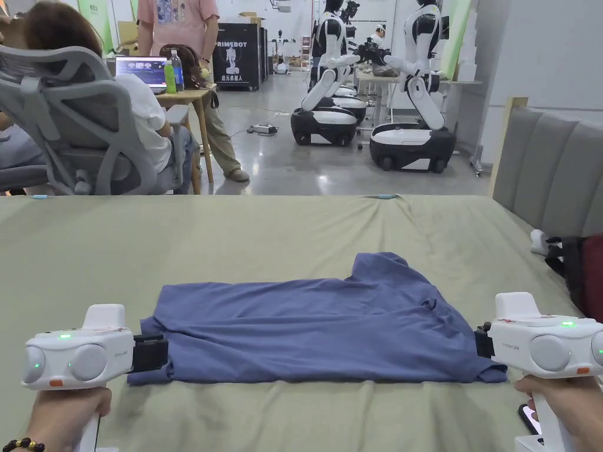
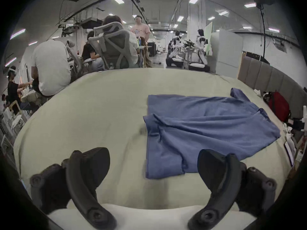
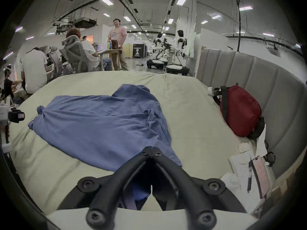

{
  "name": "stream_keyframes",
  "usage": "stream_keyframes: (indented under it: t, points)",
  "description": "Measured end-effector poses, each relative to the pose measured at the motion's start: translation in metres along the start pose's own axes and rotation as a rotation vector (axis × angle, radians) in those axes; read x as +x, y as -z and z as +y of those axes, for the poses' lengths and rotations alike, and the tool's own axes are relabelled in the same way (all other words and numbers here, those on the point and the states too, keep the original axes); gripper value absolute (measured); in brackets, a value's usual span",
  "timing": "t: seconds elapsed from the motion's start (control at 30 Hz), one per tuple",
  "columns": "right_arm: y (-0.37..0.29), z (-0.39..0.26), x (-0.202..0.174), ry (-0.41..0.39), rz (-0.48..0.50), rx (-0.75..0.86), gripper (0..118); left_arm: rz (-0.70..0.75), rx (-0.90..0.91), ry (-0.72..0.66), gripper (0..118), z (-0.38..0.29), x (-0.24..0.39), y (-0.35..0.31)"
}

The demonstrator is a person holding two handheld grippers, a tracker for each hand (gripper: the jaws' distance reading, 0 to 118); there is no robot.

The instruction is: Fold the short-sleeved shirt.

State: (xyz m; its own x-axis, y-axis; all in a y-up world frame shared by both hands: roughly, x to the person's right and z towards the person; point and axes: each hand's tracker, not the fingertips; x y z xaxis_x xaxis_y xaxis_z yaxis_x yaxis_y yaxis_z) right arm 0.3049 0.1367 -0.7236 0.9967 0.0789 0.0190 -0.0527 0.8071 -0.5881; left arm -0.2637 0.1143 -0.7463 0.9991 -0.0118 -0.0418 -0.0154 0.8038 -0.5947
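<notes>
The blue shirt [image 1: 318, 321] lay on the bed [image 1: 235, 235], long axis from my left tool [image 2: 153, 168], jaws apart, to my right tool [image 3: 152, 150], closed, perhaps pinching its corner.

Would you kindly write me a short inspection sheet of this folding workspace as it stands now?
Surface: pale green bedsheet, lightly creased.
Job's things: blue short-sleeved shirt lying partly folded, one sleeve sticking out at the far side.
Clutter: red backpack against the grey padded headboard; papers and a pen beside it.
Grippers: left gripper open beside the shirt's corner; right gripper shut, tips over the shirt's edge, grip on cloth unclear.
Cables: nothing seen on the bed.
Surroundings: seated people on grey office chairs, white humanoid robots behind.
</notes>
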Motion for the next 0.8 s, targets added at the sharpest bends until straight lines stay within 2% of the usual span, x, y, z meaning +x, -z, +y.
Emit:
stream_keyframes:
  t: [0.1, 0.2, 0.27, 0.33, 0.37, 0.4, 0.43, 0.47, 0.57, 0.6, 0.63, 0.67, 0.7, 0.73, 0.77, 0.8]
  points:
    - [0.021, -0.004, 0.004, 0.021, 0.019, -0.037, 0, 0.02, -0.082, -0.007, 108, -0.003, 0.001, 0.027]
    - [0.028, -0.009, 0.0, 0.004, 0.006, -0.058, 0, -0.037, -0.134, -0.032, 107, -0.009, 0.004, 0.041]
    - [0.032, -0.011, -0.001, -0.006, -0.005, -0.074, 0, -0.012, -0.167, -0.013, 105, -0.012, 0.009, 0.048]
    - [0.035, -0.012, -0.001, -0.004, -0.002, -0.081, 0, -0.003, -0.165, -0.003, 78, -0.011, 0.011, 0.048]
    - [0.036, -0.012, -0.001, -0.002, 0.0, -0.083, 0, -0.001, -0.155, 0.006, 61, -0.009, 0.012, 0.046]
    - [0.037, -0.011, 0.0, -0.001, 0.002, -0.082, 0, 0.008, -0.13, 0.006, 19, -0.008, 0.014, 0.043]
    - [0.039, -0.009, 0.001, 0.002, 0.003, -0.081, 0, -0.015, -0.114, 0.001, 2, -0.005, 0.015, 0.041]
    - [0.039, -0.008, 0.002, 0.007, 0.006, -0.08, 0, -0.073, -0.102, -0.021, 2, -0.003, 0.016, 0.04]
    - [0.041, 0.0, 0.008, 0.041, 0.014, -0.067, 1, -0.02, -0.112, 0.016, 2, -0.001, 0.023, 0.039]
    - [0.034, 0.004, 0.007, 0.045, 0.012, -0.059, 11, -0.022, -0.114, 0.016, 2, -0.001, 0.023, 0.039]
    - [0.033, 0.008, 0.008, 0.047, 0.014, -0.051, 36, -0.023, -0.117, 0.007, 2, -0.001, 0.022, 0.039]
    - [0.035, 0.01, 0.01, 0.047, 0.014, -0.047, 74, -0.026, -0.116, -0.01, 2, -0.002, 0.021, 0.038]
    - [0.039, 0.013, 0.011, 0.047, 0.012, -0.05, 117, -0.032, -0.115, -0.026, 2, -0.002, 0.019, 0.037]
    - [0.048, 0.014, 0.014, 0.045, 0.004, -0.065, 117, -0.035, -0.114, -0.028, 2, -0.002, 0.018, 0.036]
    - [0.053, 0.013, 0.015, 0.045, 0.0, -0.074, 109, -0.037, -0.113, -0.028, 2, -0.001, 0.018, 0.036]
    - [0.055, 0.012, 0.016, 0.043, 0.003, -0.067, 106, -0.041, -0.112, -0.025, 2, -0.002, 0.017, 0.036]
